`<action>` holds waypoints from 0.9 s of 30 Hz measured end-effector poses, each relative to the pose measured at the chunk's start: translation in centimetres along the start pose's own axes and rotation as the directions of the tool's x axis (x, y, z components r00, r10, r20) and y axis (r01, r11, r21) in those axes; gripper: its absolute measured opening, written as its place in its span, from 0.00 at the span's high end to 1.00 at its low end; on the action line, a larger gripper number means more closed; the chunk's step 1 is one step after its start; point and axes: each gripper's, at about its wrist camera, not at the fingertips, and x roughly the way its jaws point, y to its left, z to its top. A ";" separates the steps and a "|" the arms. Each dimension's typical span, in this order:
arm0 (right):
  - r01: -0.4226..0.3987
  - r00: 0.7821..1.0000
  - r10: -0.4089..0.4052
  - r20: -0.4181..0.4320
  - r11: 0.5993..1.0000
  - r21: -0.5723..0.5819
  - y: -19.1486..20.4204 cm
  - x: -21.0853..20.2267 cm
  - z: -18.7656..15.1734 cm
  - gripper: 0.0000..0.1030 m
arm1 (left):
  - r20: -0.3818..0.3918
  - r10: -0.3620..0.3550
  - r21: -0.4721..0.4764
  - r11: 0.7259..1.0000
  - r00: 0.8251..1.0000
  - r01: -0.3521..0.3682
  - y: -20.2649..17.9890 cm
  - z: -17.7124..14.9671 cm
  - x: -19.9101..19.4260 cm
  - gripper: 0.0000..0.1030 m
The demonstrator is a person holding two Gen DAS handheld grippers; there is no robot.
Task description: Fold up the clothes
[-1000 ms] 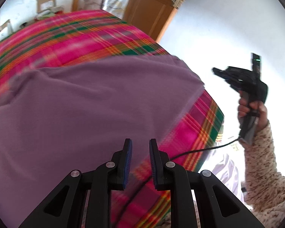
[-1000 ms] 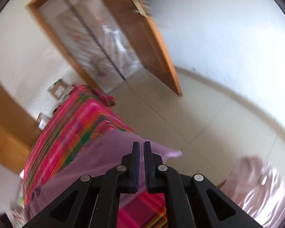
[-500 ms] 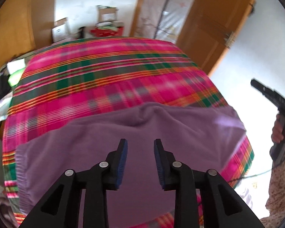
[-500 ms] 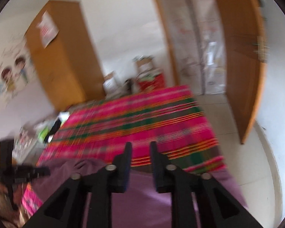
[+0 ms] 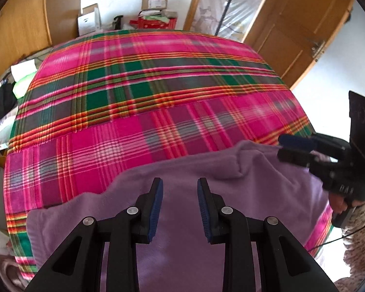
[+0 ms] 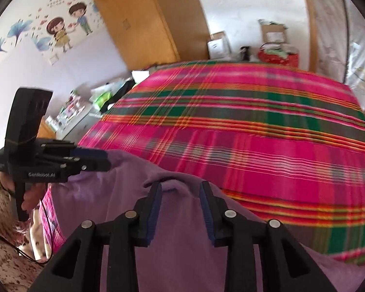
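Note:
A purple garment [image 5: 255,182] lies spread over the near end of a bed covered by a pink and green plaid blanket [image 5: 158,97]. My left gripper [image 5: 180,189] hovers open above the cloth, with nothing pinched. In the same view my right gripper [image 5: 286,148] reaches in from the right at a raised corner of the garment. In the right wrist view the right gripper [image 6: 181,189] has its jaws opening; a ridge of the purple garment [image 6: 124,194] stands between the tips, and the pads do not press on it. The left gripper [image 6: 102,160] shows at the left.
A wooden wardrobe [image 5: 19,24] stands at the far left and a wooden door [image 5: 292,24] at the far right. Cardboard boxes [image 5: 153,0] and a red basket [image 5: 155,23] sit beyond the bed. Clutter [image 5: 2,102] lies beside its left edge. A patterned sleeve [image 5: 360,238] shows lower right.
Both views have swung round to look across the bed. Both grippers have opened wider. The right gripper came from off the bed's side in over the garment's edge.

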 end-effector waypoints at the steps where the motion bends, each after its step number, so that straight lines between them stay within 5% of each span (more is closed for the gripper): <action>1: -0.009 1.000 0.008 -0.011 1.000 -0.006 0.2 0.4 0.1 0.65 | -0.008 0.000 -0.006 1.000 1.000 0.000 0.5 0.2 0.5 0.71; 11: -0.145 0.976 0.138 -0.168 0.989 -0.031 2.2 4.3 1.3 0.64 | -0.036 -0.017 -0.060 0.998 0.999 0.014 3.3 1.5 3.2 0.71; 27: -0.150 0.948 0.138 -0.285 0.988 -0.020 2.4 6.9 2.8 0.64 | -0.040 -0.050 -0.098 0.994 0.998 0.046 5.1 1.9 4.7 0.71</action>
